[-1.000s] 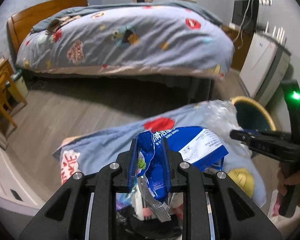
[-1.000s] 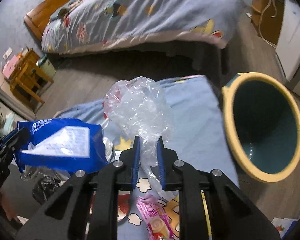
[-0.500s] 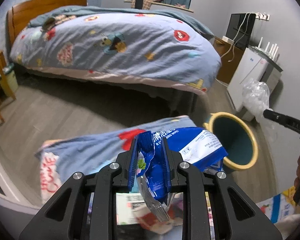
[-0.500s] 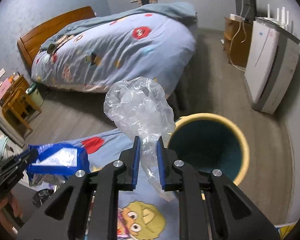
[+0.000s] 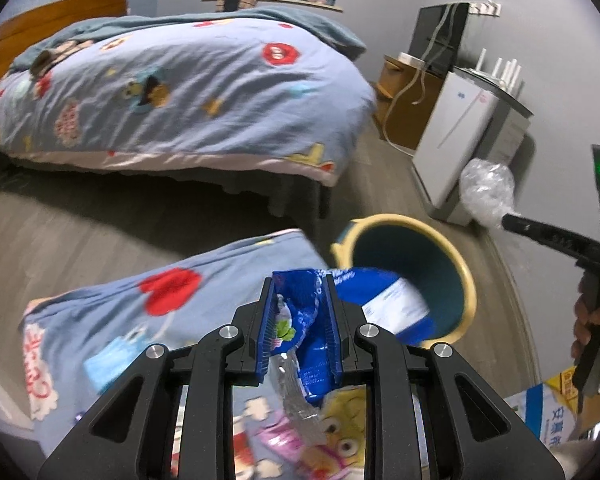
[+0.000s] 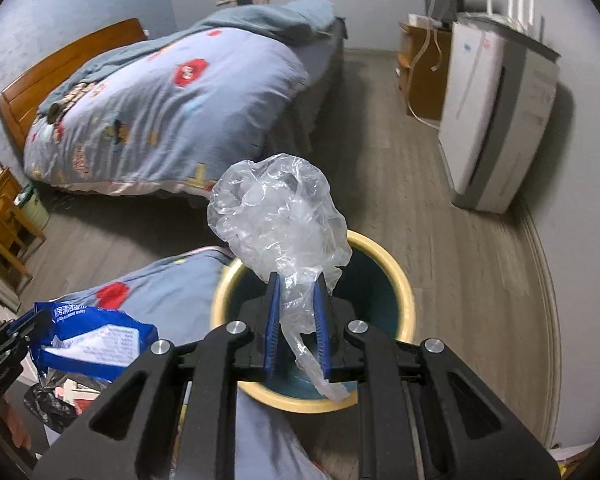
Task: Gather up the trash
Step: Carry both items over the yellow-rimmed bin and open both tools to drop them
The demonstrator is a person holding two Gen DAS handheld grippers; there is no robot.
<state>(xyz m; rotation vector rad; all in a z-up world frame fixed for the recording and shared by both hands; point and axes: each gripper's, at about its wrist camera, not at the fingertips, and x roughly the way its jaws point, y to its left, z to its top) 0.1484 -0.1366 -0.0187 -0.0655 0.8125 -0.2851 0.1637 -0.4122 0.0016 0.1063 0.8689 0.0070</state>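
My left gripper (image 5: 298, 320) is shut on a blue snack wrapper (image 5: 384, 306) whose free end hangs over the near rim of the trash bin (image 5: 452, 264). The bin is dark teal inside with a yellow rim and stands on the wooden floor. My right gripper (image 6: 298, 312) is shut on a crumpled clear plastic bag (image 6: 276, 216), held above the bin's (image 6: 400, 284) opening. In the right wrist view the wrapper (image 6: 96, 336) and the left gripper (image 6: 4, 348) show at the lower left. In the left wrist view the right gripper (image 5: 512, 222) and the plastic bag (image 5: 486, 192) show at the right.
A low surface with a cartoon-print blue cloth (image 5: 148, 320) lies beside the bin and bears more wrappers (image 5: 284, 440). A large bed (image 5: 180, 92) stands behind, a white appliance (image 6: 492, 120) and wooden cabinet (image 6: 424, 76) along the right wall. A wooden chair (image 6: 4, 224) is at left.
Both grippers have carried their loads rightward from over the cloth-covered surface toward the bin; the plastic bag now hangs over the bin's opening and the wrapper reaches its rim.
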